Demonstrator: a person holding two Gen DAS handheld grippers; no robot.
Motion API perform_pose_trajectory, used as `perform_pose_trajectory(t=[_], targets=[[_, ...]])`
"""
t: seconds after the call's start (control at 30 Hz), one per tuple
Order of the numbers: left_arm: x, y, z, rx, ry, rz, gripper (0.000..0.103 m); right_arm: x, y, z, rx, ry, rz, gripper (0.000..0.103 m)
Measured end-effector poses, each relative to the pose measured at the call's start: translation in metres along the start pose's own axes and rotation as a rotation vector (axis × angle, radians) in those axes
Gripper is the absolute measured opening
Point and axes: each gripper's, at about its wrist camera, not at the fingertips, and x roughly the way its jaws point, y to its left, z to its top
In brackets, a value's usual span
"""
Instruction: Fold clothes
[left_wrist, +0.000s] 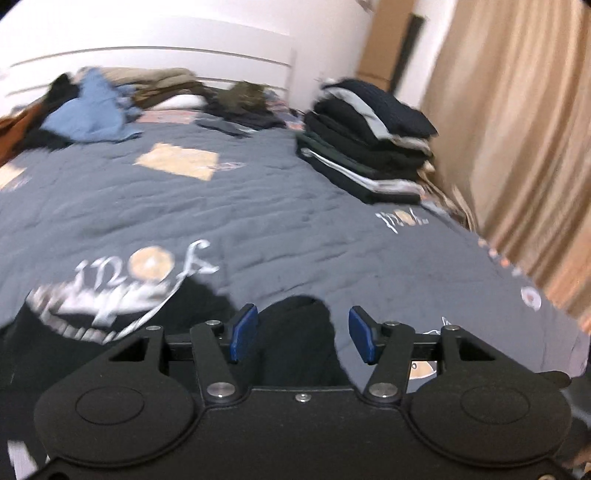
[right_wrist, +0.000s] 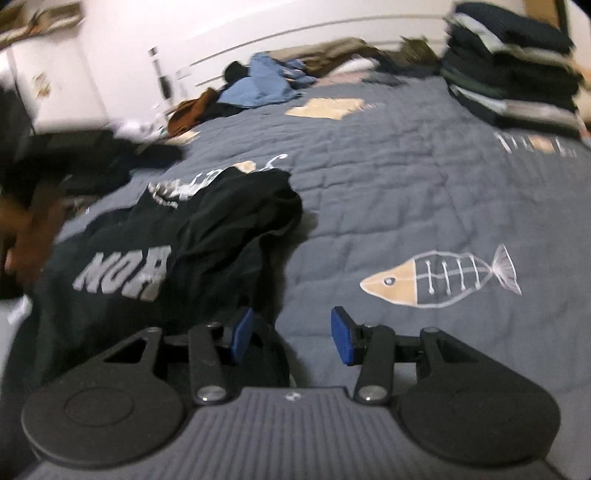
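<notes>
1. Broadly, the grey quilt (right_wrist: 406, 177) covers the bed, with a folded stack (left_wrist: 369, 144) at its far right corner and unfolded clothes (left_wrist: 92, 110) along the far edge.
2. Near the front edge lies a crumpled black T-shirt (right_wrist: 207, 236), apparently the next to fold; it needs spreading flat first.
3. Both claws are empty: the left gripper (left_wrist: 302, 334) hangs part-open over the shirt's cloth, the right gripper (right_wrist: 291, 336) part-open at its right edge.

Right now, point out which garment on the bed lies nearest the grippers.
The black printed T-shirt, crumpled just ahead of both grippers. The blue garment and the folded stack sit far off by the headboard.
</notes>
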Motion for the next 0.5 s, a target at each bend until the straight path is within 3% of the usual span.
perform_pose_trajectory(t=[0.2, 0.4, 0.43, 0.47, 0.5], targets=[[0.063, -0.020, 0.011, 0.116, 0.106, -0.013, 0.053, 0.016, 0.008, -0.007, -0.085, 0.010, -0.002, 0.046], [0.097, -0.025, 0.002, 0.193, 0.215, -0.029, 0.051, 0.025, 0.008, -0.011, -0.088, 0.003, -0.004, 0.046], [0.101, -0.023, 0.000, 0.193, 0.230, -0.026, 0.046, 0.027, 0.008, -0.011, -0.089, 0.006, -0.005, 0.046], [0.104, -0.020, -0.001, 0.181, 0.247, -0.025, 0.026, 0.028, 0.009, -0.012, -0.092, 0.010, -0.008, 0.046], [0.107, -0.016, -0.003, 0.169, 0.265, -0.024, 0.013, 0.029, 0.010, -0.013, -0.094, 0.014, -0.008, 0.046]])
